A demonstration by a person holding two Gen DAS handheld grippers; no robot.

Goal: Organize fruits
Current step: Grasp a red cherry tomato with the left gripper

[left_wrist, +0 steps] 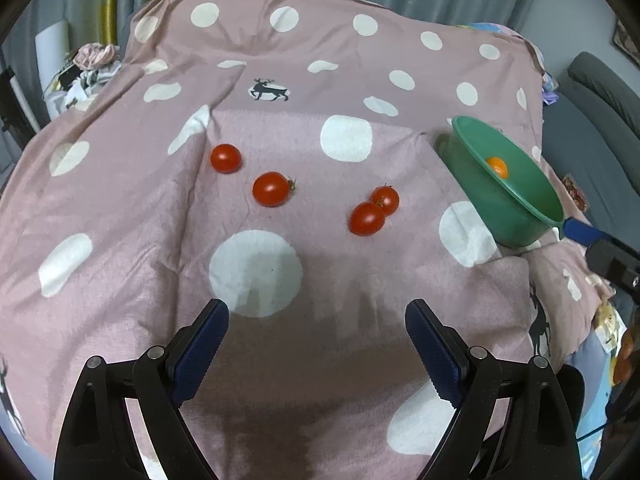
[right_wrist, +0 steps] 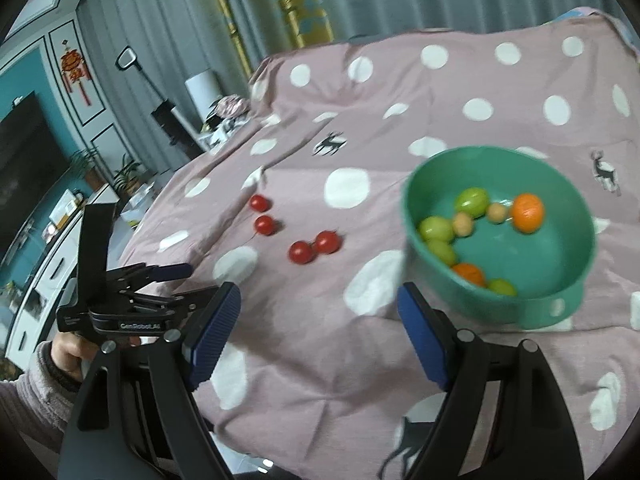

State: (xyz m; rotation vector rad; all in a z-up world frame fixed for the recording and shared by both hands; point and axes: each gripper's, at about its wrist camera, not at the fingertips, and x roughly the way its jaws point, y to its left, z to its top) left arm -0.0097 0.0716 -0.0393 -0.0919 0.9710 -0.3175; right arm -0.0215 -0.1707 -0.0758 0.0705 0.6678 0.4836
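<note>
Several red cherry tomatoes lie loose on the pink dotted cloth; the nearest pair (left_wrist: 374,210) touch each other, and the pair (right_wrist: 314,248) also shows in the right wrist view. A green bowl (right_wrist: 560,304) right of them holds green, orange and small beige fruits; in the left wrist view the bowl (left_wrist: 516,216) shows one orange fruit (left_wrist: 497,167). My left gripper (left_wrist: 317,308) is open and empty, short of the tomatoes. My right gripper (right_wrist: 319,292) is open and empty, near the bowl's front left. One of its blue fingers (left_wrist: 582,232) sits by the bowl's rim.
The cloth (left_wrist: 280,360) covers a raised, wrinkled surface with folds and drops at its edges. A person's hand (right_wrist: 68,352) holds the left gripper (right_wrist: 180,280) at the left. Clutter (left_wrist: 92,64) lies beyond the far left corner; a grey seat (left_wrist: 600,92) stands right.
</note>
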